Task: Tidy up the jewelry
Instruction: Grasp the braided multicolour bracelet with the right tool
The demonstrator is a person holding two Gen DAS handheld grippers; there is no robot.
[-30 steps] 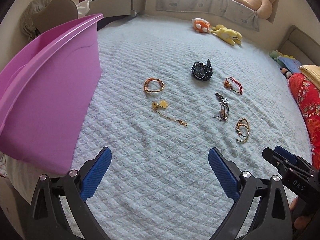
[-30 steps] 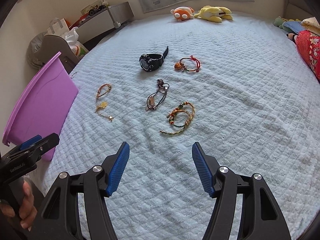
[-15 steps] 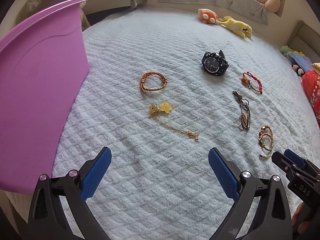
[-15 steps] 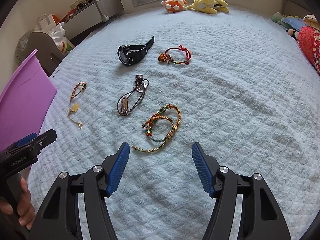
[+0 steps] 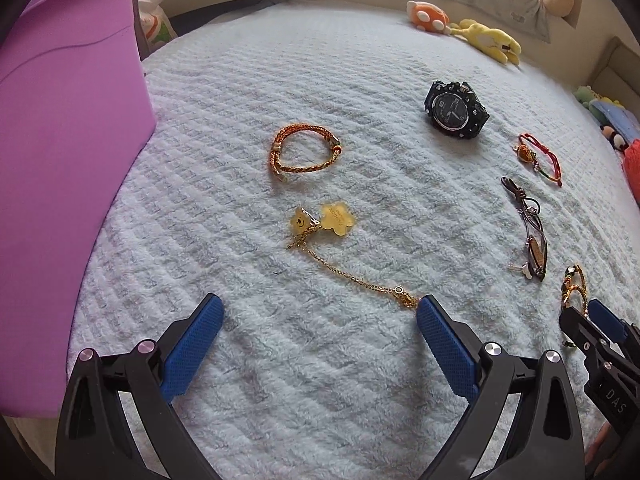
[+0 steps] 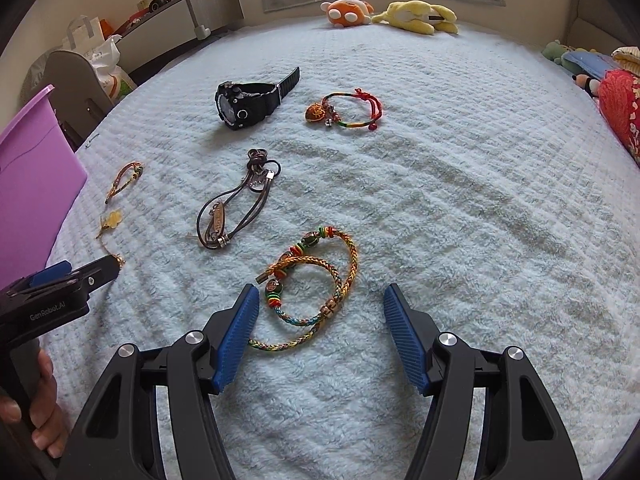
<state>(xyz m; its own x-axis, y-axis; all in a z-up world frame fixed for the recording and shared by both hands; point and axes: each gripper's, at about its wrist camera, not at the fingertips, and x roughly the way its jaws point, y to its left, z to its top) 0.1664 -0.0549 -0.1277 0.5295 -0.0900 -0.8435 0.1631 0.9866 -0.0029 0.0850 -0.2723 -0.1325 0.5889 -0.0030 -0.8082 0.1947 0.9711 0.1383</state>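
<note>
Jewelry lies on a pale blue bedspread. My left gripper [image 5: 318, 308] is open just short of a gold chain with yellow charms [image 5: 332, 240]; the chain's end lies by its right fingertip. Beyond it lie an orange braided bracelet [image 5: 304, 156] and a black watch [image 5: 456, 110]. My right gripper [image 6: 320, 300] is open, with a multicoloured braided bracelet [image 6: 316, 280] lying between its fingers. Farther off are a brown leather bracelet [image 6: 236, 204], the watch [image 6: 248, 100] and a red cord bracelet [image 6: 348, 110].
A purple plastic bin [image 5: 60, 160] stands at the bed's left edge, also seen in the right wrist view [image 6: 32, 192]. Plush toys [image 6: 384, 12] lie at the far side of the bed. A red pillow [image 6: 620, 108] lies at the right. A grey cabinet [image 6: 188, 12] stands past the bed.
Both grippers moved forward and down toward the bed. The gold chain came up to the left fingertips; the multicoloured bracelet came between the right fingers. Both stayed open.
</note>
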